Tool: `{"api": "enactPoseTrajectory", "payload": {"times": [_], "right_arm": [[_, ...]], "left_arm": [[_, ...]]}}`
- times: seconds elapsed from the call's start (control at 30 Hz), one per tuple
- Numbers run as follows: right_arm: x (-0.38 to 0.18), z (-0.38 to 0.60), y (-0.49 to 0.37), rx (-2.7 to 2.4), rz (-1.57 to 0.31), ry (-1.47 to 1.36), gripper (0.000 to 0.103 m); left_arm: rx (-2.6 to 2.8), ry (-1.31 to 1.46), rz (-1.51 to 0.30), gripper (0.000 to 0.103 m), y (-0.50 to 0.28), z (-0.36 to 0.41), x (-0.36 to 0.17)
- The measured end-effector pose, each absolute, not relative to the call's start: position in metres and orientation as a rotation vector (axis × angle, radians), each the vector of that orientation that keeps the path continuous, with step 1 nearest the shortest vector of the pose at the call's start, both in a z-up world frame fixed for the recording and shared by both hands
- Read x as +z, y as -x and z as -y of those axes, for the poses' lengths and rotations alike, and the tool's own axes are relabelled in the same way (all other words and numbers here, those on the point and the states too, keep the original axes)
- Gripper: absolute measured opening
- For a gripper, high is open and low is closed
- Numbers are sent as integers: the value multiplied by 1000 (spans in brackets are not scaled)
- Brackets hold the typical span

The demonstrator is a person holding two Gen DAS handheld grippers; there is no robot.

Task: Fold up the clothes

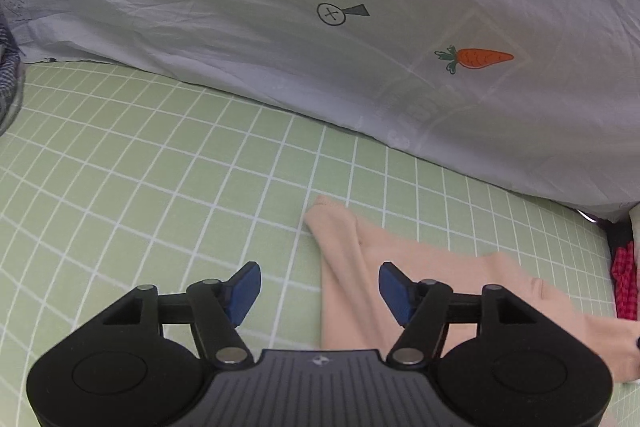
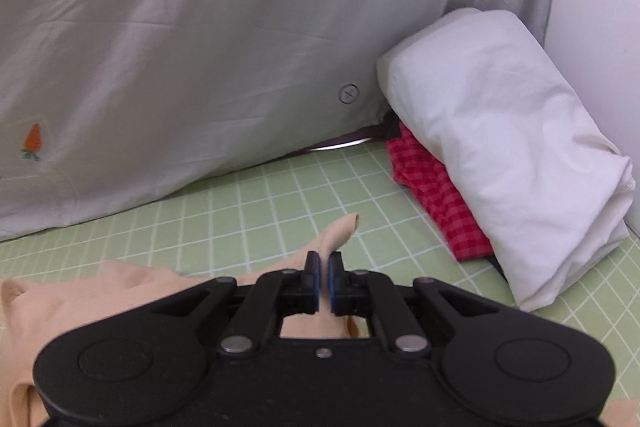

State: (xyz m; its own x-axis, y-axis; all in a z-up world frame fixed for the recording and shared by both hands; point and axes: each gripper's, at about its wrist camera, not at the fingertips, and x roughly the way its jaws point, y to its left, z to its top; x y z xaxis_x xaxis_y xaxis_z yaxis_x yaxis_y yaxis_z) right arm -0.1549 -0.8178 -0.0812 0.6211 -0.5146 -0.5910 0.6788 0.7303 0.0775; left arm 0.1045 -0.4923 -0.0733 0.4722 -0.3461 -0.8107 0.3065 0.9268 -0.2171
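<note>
1. Across the lower half of both views lies a green sheet with a white grid (image 1: 160,167), and on it rests the beige garment (image 1: 400,267), the piece of clothing to be folded.
2. At the bottom centre of the left wrist view, the left gripper (image 1: 320,291) has its blue-padded fingers spread wide, holding nothing; the garment's pointed end lies between and just beyond them, right of centre.
3. From there the beige fabric runs toward the lower right of that frame.
4. At the bottom centre of the right wrist view, the right gripper (image 2: 324,279) has its fingers drawn nearly together, pinching a raised ridge of the beige garment (image 2: 80,303), whose narrow tip pokes up past the fingertips.
5. The rest of that garment spreads to the lower left of the right wrist frame.
6. Filling the upper part of both frames is a grey quilt with carrot prints (image 1: 280,27), its edge resting on the green sheet.
7. At the right of the right wrist view, a white folded bundle (image 2: 500,155) sits on top of a red checked cloth (image 2: 436,195).
</note>
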Motion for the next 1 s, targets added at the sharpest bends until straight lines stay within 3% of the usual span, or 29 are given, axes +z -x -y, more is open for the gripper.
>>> {"api": "enactPoseTrajectory", "payload": {"times": [0.3, 0.57, 0.6, 0.67, 0.8, 0.87, 0.93, 1.0], "right_arm": [[-67, 670, 198, -388, -590, -185, 5], [-98, 557, 239, -106, -777, -158, 8], [-99, 550, 246, -102, -792, -169, 13], [-97, 542, 260, -116, -791, -187, 41], [-95, 541, 284, -209, -775, -232, 62], [-95, 542, 296, -261, -764, -266, 89], [-95, 542, 306, -300, -744, -285, 103], [-92, 542, 316, -338, -739, -285, 103]], "left_arm": [[-401, -12, -986, 66, 11, 438, -51], [-412, -74, -971, 66, 114, 395, -36], [-407, -78, -975, 66, 122, 391, -38], [-402, -79, -987, 67, 139, 381, -44], [-413, -91, -1019, 68, 161, 367, -54], [-432, -96, -1010, 73, 168, 362, -55], [-452, -99, -1004, 78, 171, 360, -55], [-471, -101, -1005, 79, 172, 359, -56]]}}
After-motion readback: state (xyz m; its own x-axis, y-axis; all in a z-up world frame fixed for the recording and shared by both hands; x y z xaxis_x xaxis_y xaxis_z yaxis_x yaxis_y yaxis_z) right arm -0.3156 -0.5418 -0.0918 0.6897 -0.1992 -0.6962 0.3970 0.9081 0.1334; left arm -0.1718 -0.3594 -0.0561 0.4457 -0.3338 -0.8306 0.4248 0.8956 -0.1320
